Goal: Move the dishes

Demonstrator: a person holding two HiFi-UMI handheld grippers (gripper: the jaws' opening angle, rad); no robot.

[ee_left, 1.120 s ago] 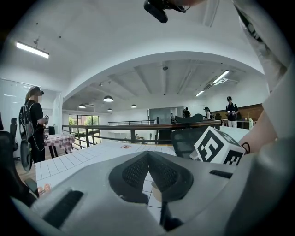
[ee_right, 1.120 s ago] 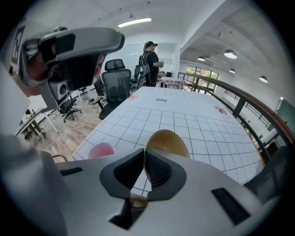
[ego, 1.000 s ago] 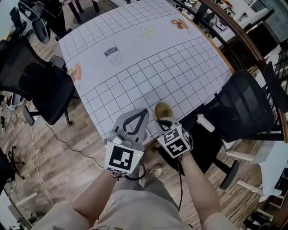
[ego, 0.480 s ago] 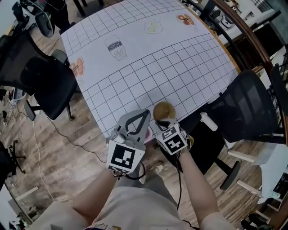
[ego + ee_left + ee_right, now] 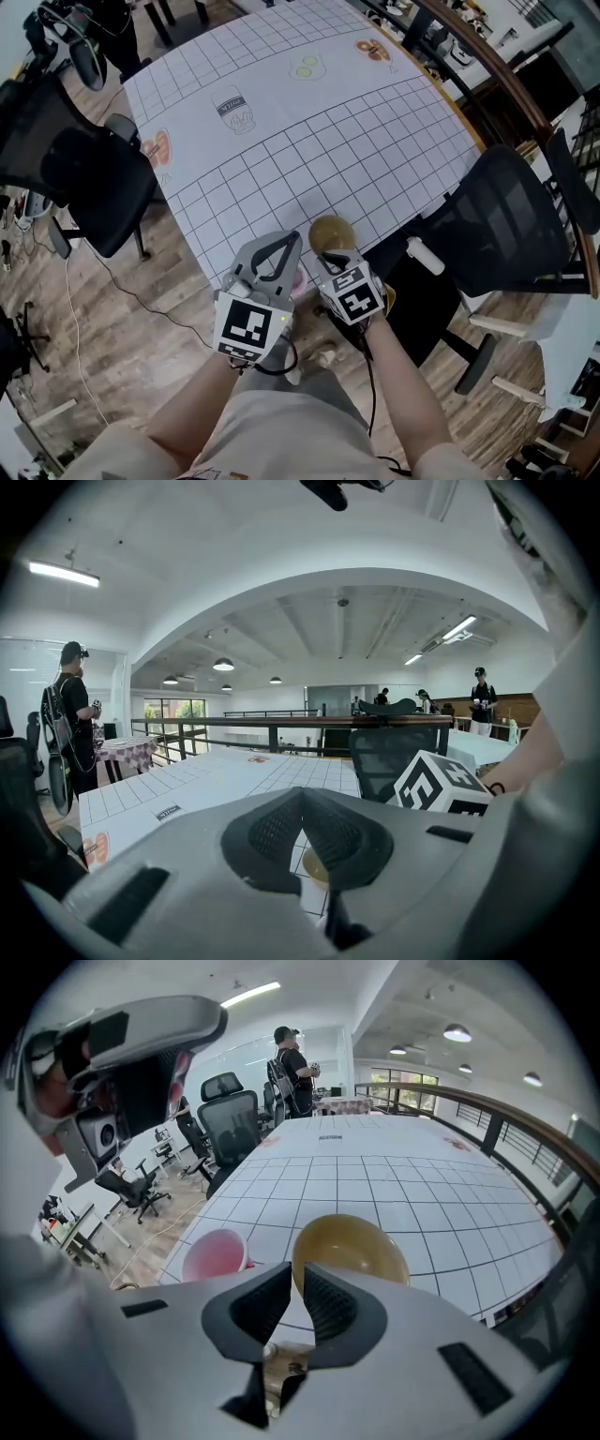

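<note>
Head view: R gripper (image 5: 333, 256) opening, off bowl (image 5: 328, 231).

Table (image 5: 309, 122) lies directly ahead of me. Bowl (image 5: 352, 1251) stands on it at the near edge, close to the near corner. Cup (image 5: 214, 1253) stands on the table just left of the bowl, also at the near edge. First chair (image 5: 94, 178) stands off the table's left side. Second chair (image 5: 506, 225) stands off its right side.

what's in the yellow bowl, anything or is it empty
Empty. The right gripper view looks straight into the upright yellow bowl and shows only its bare inside.
</note>
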